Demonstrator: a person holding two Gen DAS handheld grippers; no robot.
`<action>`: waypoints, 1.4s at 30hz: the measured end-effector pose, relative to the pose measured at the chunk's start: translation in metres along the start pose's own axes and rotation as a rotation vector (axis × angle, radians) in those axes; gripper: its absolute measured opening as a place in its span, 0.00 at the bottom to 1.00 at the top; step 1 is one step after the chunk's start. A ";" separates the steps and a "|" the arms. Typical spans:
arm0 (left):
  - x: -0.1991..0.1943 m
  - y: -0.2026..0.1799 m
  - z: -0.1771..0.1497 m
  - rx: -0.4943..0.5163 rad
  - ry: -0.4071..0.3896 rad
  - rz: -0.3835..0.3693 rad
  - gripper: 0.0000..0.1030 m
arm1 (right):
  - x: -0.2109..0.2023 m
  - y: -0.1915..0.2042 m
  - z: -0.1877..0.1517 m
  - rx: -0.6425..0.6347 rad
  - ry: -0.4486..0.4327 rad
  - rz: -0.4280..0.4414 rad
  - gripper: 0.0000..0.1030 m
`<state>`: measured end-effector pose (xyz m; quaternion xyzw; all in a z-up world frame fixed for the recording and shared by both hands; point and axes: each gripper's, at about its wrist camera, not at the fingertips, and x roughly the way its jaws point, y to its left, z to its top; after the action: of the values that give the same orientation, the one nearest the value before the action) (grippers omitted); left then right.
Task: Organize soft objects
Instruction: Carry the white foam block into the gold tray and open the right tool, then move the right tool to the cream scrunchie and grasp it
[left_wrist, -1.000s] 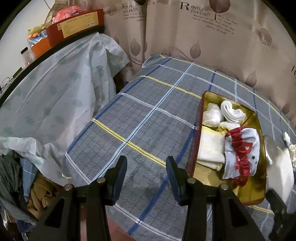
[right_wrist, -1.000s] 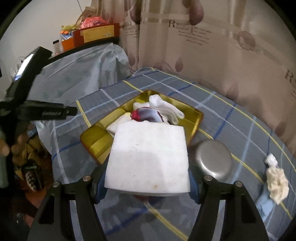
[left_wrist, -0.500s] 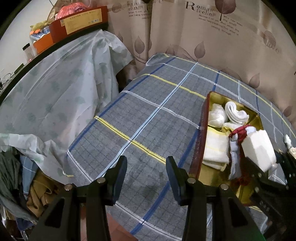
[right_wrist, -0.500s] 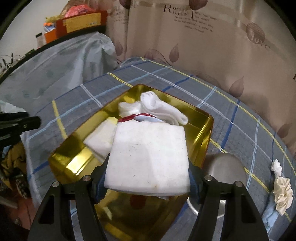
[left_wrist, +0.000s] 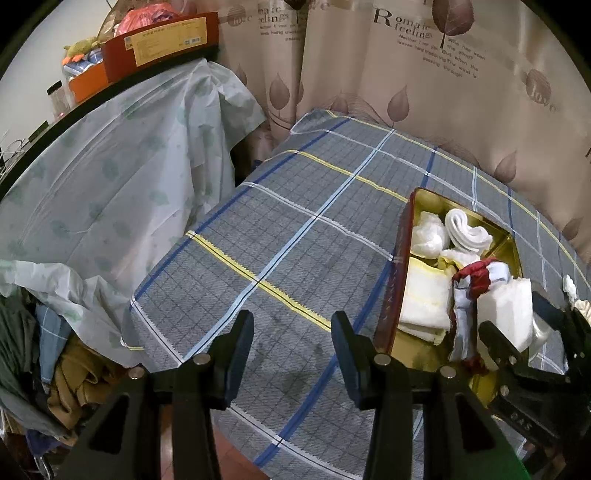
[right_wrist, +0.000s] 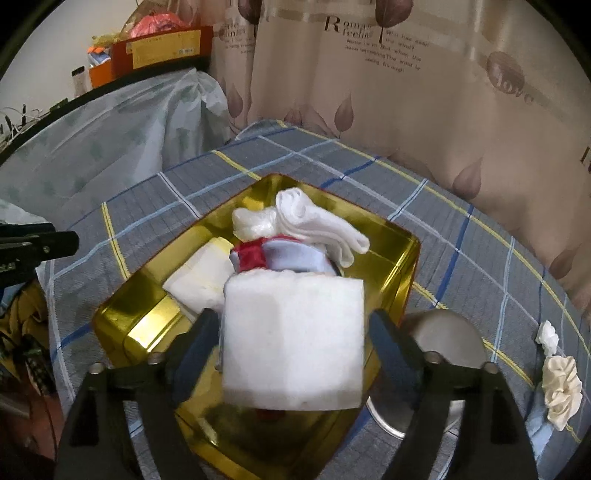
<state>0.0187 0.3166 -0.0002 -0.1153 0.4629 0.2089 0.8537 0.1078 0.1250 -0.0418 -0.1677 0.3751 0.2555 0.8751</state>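
Observation:
A gold tin (right_wrist: 400, 254) (left_wrist: 424, 206) stands on the plaid tablecloth and holds white rolled socks (right_wrist: 314, 221), a crumpled white piece (right_wrist: 251, 221), a folded cream towel (right_wrist: 199, 277) (left_wrist: 424, 295) and a red and pale blue cloth (right_wrist: 280, 254). My right gripper (right_wrist: 293, 332) is shut on a white foam sponge (right_wrist: 291, 343) (left_wrist: 506, 314), held over the tin's near half. My left gripper (left_wrist: 291, 332) is open and empty over the tablecloth, left of the tin.
A metal bowl (right_wrist: 443, 339) sits right of the tin. A cream scrunchie (right_wrist: 561, 387) and a small white piece (right_wrist: 546, 336) lie at the far right. A plastic-covered bench (left_wrist: 92, 184) with boxes stands left. A curtain (left_wrist: 443, 92) hangs behind.
My right gripper has carried the sponge forward from in front of the tin to over it, lowering toward the cloths. My left gripper has stayed in place.

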 end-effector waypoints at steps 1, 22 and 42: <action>0.000 0.000 0.000 -0.003 0.000 0.001 0.43 | -0.003 0.001 0.000 -0.001 -0.010 0.002 0.82; 0.002 -0.007 -0.003 0.021 0.008 0.001 0.43 | -0.074 -0.036 -0.015 0.110 -0.151 -0.009 0.85; -0.009 -0.018 -0.004 0.068 -0.019 0.024 0.43 | -0.099 -0.243 -0.116 0.390 -0.039 -0.380 0.85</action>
<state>0.0201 0.2972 0.0051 -0.0786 0.4628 0.2041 0.8590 0.1232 -0.1605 -0.0204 -0.0584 0.3621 0.0130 0.9302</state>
